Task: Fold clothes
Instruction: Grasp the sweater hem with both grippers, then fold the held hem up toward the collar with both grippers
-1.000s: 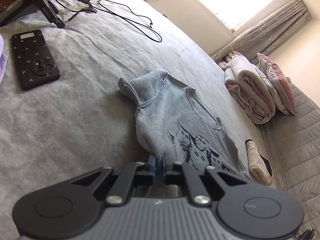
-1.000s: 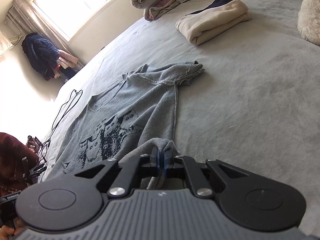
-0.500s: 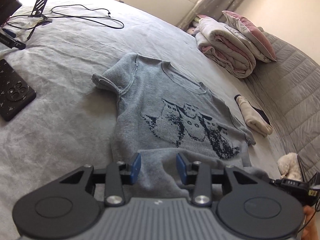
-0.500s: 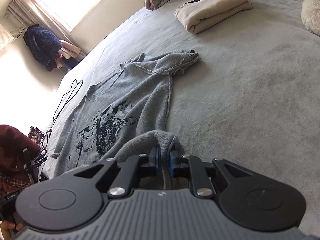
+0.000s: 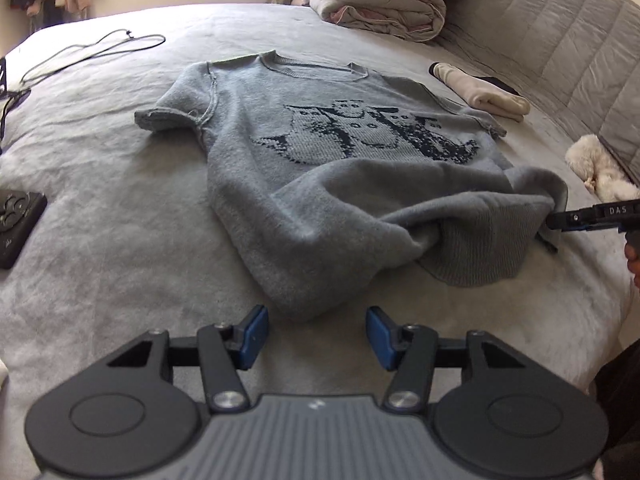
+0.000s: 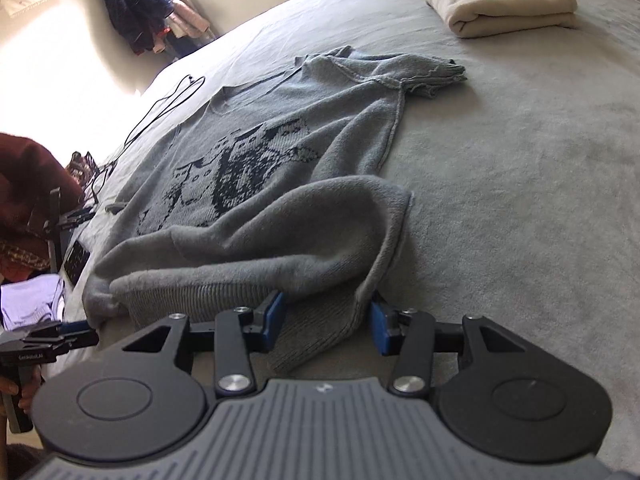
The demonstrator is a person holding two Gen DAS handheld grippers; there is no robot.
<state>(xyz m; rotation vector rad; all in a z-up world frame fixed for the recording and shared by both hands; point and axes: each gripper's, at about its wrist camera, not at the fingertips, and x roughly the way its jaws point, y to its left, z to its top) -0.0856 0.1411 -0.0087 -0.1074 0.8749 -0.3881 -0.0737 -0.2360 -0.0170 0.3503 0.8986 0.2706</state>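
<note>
A: How is the left gripper [image 5: 316, 334] seen?

B: Its blue pads [image 5: 253, 335] are spread wide at the bottom centre of the left wrist view, and nothing is held between them. The nearest fold of the grey sweater [image 5: 320, 168] is found just beyond the gap, apart from both pads.

A: And the right gripper [image 6: 328, 330]?

B: It is also spread wide, at the bottom centre of the right wrist view. The ribbed hem [image 6: 304, 340] of the sweater lies in the gap between its pads, but it is not clamped. In the left wrist view the same gripper is seen at the right edge, its tip against the bunched hem.

A: Where is the sweater placed?

B: It is laid front up on the grey bedspread [image 5: 120, 240], in the middle of the frame. The collar is turned toward the top, the dark owl pattern [image 5: 368, 132] is shown at centre, and the lower part is folded up and rumpled toward the lower right. One short sleeve is spread to the left of centre.

A: What is seen further out?

B: A folded cream garment [image 5: 484, 92] is placed at the upper right, a stack of folded quilts [image 5: 380, 0] at the top, and a black cable [image 5: 92, 48] at the upper left. A dark phone [image 5: 16, 224] is cut by the left edge, and a white plush toy [image 5: 596, 164] lies at the right edge.
</note>
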